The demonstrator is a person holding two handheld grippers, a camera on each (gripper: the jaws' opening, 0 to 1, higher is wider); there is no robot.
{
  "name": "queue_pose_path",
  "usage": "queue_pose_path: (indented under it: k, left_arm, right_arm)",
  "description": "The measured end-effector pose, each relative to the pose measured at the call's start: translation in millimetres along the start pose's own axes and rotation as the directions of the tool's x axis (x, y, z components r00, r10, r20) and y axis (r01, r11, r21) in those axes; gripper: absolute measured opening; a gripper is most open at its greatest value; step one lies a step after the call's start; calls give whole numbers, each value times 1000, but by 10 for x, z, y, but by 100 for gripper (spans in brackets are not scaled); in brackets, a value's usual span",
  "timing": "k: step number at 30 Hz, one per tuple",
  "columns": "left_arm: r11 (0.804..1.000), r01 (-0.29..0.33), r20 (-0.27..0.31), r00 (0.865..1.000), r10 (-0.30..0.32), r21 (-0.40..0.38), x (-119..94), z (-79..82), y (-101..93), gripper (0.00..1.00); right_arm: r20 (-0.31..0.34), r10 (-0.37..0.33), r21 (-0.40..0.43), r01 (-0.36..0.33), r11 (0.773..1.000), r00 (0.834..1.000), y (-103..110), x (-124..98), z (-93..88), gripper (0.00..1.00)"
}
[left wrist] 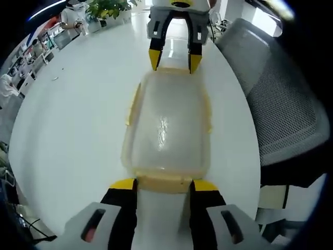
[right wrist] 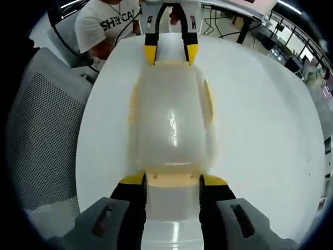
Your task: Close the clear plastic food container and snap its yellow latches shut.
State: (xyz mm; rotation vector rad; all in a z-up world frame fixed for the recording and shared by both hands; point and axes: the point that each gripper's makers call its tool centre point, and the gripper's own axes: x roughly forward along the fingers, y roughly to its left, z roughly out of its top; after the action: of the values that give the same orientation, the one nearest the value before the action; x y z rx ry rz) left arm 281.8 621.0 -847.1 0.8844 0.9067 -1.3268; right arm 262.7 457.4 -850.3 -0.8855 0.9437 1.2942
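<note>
Container, clear with its lid already down, lies on the white table lengthwise between the two grippers. Just ahead of the left gripper, its spread jaws flank the near yellow end latch. The right gripper brackets the opposite end latch likewise, jaws apart, probably so both ends can be pressed shut while steadying each other. A mesh chair stands beside the table.

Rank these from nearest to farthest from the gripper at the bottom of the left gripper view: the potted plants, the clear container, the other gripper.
1. Clear container: its near end latch sits right at the left gripper tips.
2. Right gripper: at the container's far end, pointing back toward the camera.
3. Potted plants: beyond the far edge of the white table, upper left.
</note>
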Motion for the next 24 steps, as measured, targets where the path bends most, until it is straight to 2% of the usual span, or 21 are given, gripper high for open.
queue_pose_path:
  k: [10, 16, 24]
  left_arm:
    - [1000, -6, -17, 1000, 6, -1, 1, 8, -11, 33]
    - [1000, -7, 1, 1000, 7, -8, 3, 0, -10, 33]
    - [1000, -15, -4, 1000, 15, -14, -3, -9, -12, 33]
  right_arm:
    - [-8, 0, 8, 0, 1000, 1000, -6, 1, 3, 37]
    - [-1, 9, -5, -9, 1000, 1000, -19, 5, 8, 38]
    - [8, 13, -16, -13, 1000, 1000, -31, 2, 16, 36]
